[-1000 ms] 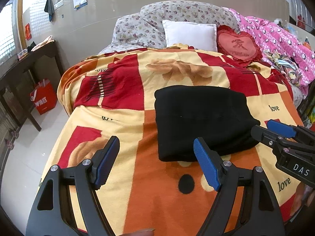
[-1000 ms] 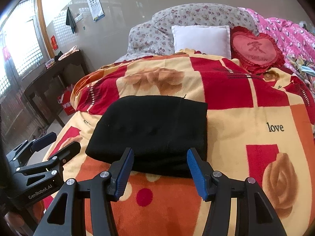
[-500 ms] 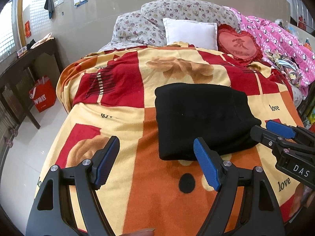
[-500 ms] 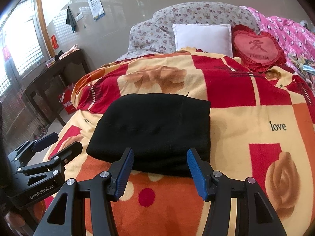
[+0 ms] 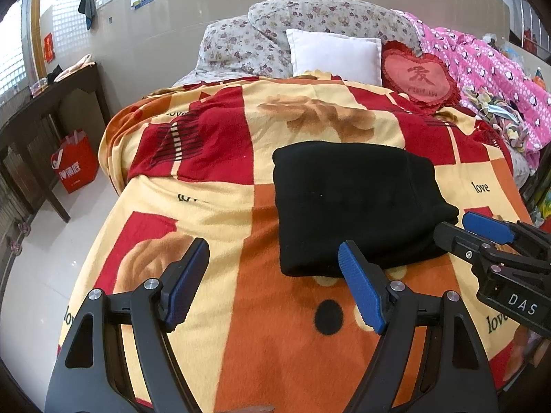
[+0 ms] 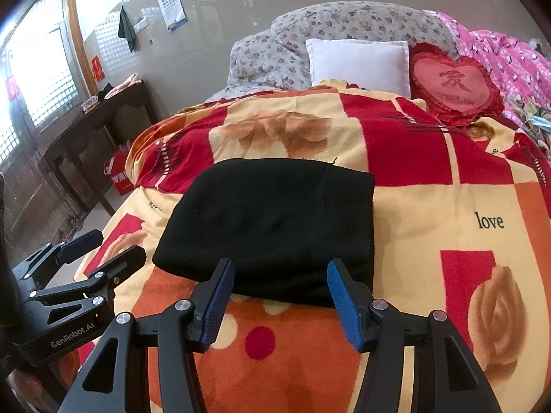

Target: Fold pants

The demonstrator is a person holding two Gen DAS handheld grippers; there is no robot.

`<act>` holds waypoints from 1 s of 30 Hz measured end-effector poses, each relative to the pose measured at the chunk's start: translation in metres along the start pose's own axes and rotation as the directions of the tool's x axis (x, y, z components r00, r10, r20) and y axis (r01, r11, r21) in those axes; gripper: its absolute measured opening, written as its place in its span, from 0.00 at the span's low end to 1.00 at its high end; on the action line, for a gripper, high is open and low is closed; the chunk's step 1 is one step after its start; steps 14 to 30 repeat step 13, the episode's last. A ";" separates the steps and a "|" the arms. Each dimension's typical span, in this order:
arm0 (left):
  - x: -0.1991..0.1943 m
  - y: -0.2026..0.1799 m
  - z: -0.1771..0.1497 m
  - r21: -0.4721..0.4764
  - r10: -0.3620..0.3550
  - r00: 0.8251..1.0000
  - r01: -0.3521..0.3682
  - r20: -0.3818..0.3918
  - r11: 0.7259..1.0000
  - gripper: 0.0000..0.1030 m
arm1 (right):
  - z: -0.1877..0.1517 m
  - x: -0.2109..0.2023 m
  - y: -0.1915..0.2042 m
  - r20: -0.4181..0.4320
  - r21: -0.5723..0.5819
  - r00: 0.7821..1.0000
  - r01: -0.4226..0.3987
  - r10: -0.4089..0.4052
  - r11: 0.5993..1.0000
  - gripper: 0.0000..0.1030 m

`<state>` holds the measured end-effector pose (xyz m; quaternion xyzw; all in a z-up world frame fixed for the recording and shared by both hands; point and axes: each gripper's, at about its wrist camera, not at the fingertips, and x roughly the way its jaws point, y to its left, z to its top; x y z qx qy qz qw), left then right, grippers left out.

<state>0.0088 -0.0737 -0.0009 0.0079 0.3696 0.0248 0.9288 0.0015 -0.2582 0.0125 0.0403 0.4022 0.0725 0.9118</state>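
Note:
The black pants [image 5: 358,203] lie folded into a compact rectangle on the red, orange and yellow blanket [image 5: 241,327]; they also show in the right wrist view [image 6: 272,227]. My left gripper [image 5: 273,285] is open and empty, hovering above the blanket just short of the pants' near left corner. My right gripper [image 6: 280,304] is open and empty, just short of the pants' near edge. It also shows at the right of the left wrist view [image 5: 482,234]. The left gripper shows at the left of the right wrist view [image 6: 93,251].
A white pillow [image 5: 334,55], floral pillows [image 5: 310,24] and a red heart cushion [image 5: 418,77] sit at the head of the bed. A pink quilt [image 5: 489,72] lies along the right side. A dark wooden table [image 5: 41,103] and a red bag [image 5: 74,163] stand on the floor at left.
Both grippers have drifted back and up slightly, so the bed and pants sit a little lower in view. The pants have not moved and both grippers stay open.

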 end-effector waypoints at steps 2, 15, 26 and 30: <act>0.000 0.000 0.000 0.002 -0.002 1.000 0.002 -0.001 1.000 0.77 | 0.000 0.001 0.000 -0.002 0.002 1.000 -0.002 0.002 1.000 0.53; -0.005 0.009 -0.001 -0.035 -0.053 0.998 0.054 0.023 0.998 0.77 | -0.003 0.001 -0.012 0.000 0.020 1.000 0.010 -0.010 1.000 0.53; -0.005 0.009 -0.001 -0.035 -0.053 0.998 0.054 0.023 0.998 0.77 | -0.003 0.001 -0.012 0.000 0.020 1.000 0.010 -0.010 1.000 0.53; -0.005 0.009 -0.001 -0.035 -0.053 0.998 0.054 0.023 0.998 0.77 | -0.003 0.001 -0.012 0.000 0.020 1.000 0.010 -0.010 1.000 0.53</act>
